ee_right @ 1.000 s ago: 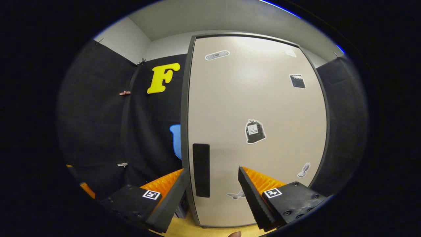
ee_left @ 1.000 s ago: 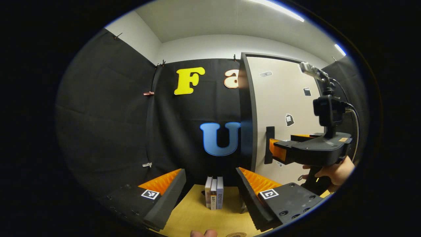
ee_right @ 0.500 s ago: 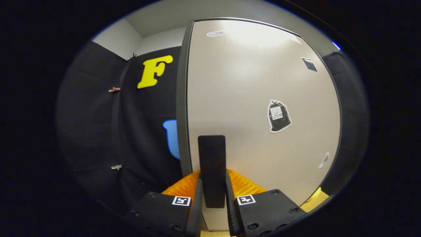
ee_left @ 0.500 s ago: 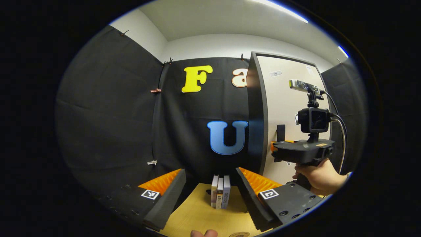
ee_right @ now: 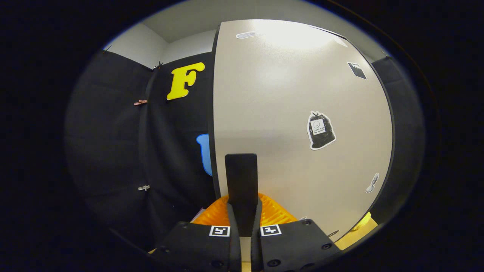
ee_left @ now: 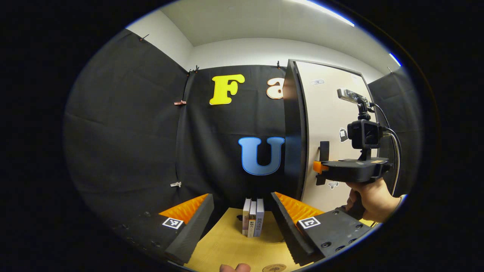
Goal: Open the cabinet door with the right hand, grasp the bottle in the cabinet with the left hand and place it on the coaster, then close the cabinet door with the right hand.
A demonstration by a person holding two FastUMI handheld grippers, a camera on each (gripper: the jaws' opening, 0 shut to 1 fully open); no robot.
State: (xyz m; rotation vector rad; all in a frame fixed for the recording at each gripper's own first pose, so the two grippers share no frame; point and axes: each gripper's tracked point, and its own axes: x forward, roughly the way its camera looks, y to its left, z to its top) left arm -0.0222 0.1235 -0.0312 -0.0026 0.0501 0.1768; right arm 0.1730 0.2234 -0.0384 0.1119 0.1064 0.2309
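The cabinet door (ee_right: 295, 113) is a pale panel with a dark edge and small stickers; it looks flush with the cabinet. My right gripper (ee_right: 242, 215) is shut on the door's black upright handle (ee_right: 241, 177), with a finger on each side. In the left gripper view the same door (ee_left: 329, 113) stands at the right, and the right gripper (ee_left: 319, 167), held by a hand (ee_left: 372, 200), clamps the handle (ee_left: 324, 149). My left gripper (ee_left: 242, 211) hangs open over the wooden table (ee_left: 234, 249) with nothing between its fingers. A round coaster (ee_left: 274, 268) lies at the table's near edge.
Three books (ee_left: 253, 222) stand upright on the table just left of the cabinet's dark side (ee_left: 293, 128). Black cloth walls close off the back and left. A fingertip (ee_left: 234, 268) shows at the bottom edge of the left gripper view.
My right gripper went from open in front of the door to shut on the black handle, and has tightened since. The left gripper has shifted slightly and stays open.
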